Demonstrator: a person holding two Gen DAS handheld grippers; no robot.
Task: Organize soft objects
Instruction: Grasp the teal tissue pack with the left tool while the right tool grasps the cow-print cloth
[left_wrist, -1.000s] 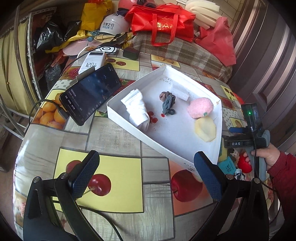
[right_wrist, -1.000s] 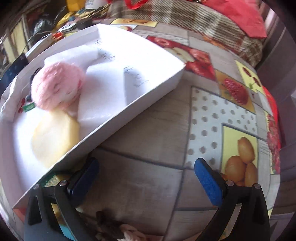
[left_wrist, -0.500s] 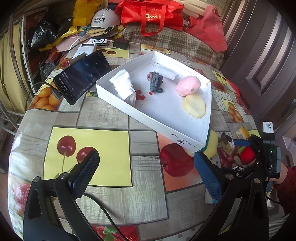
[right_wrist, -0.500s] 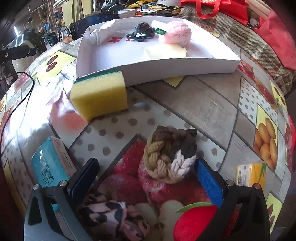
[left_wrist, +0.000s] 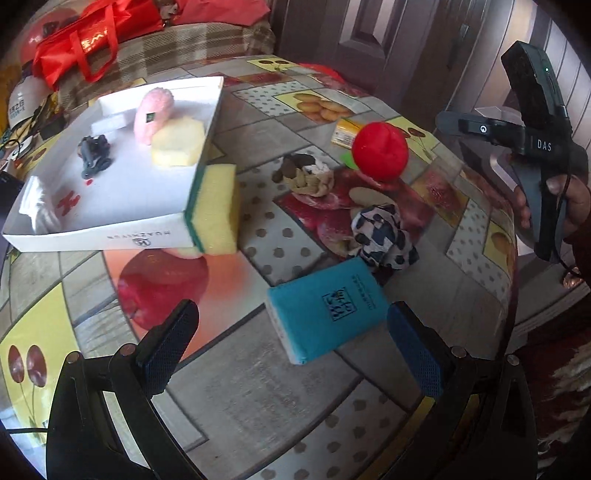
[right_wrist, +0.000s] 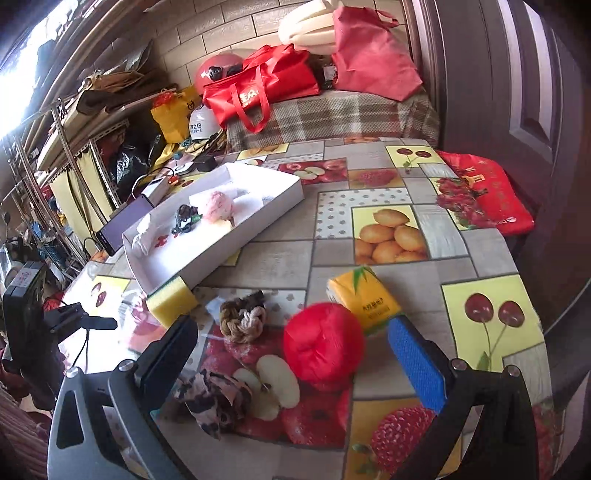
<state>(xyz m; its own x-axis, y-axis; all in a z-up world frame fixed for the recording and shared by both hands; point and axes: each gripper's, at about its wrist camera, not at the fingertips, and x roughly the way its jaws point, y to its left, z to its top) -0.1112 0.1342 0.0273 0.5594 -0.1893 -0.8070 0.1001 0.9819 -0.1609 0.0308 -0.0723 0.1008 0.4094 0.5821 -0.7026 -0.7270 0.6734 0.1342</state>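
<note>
My left gripper (left_wrist: 291, 332) is open low over the table, with a teal tissue pack (left_wrist: 325, 306) lying between its fingers. Beyond it are a black-and-white scrunchie (left_wrist: 384, 236), a braided scrunchie (left_wrist: 310, 177), a red ball (left_wrist: 380, 151) and a yellow sponge (left_wrist: 218, 210) against the white tray (left_wrist: 110, 236). The tray holds a pink plush (left_wrist: 153, 110), a pale sponge (left_wrist: 179, 142), a dark scrunchie (left_wrist: 94, 155) and a white cloth (left_wrist: 37, 206). My right gripper (right_wrist: 293, 345) is open around the red ball (right_wrist: 325, 345), not touching it.
A yellow tissue pack (right_wrist: 364, 302) lies just behind the ball. A phone (right_wrist: 123, 225) leans left of the tray (right_wrist: 258, 229). Red bags (right_wrist: 266, 88) and a helmet sit on a plaid seat past the table. The table's right edge (right_wrist: 532, 295) is close.
Both grippers pulled back toward the near right of the table. The left view swung from the tray to the loose items; the right rose from the braided scrunchie to frame the red ball.
</note>
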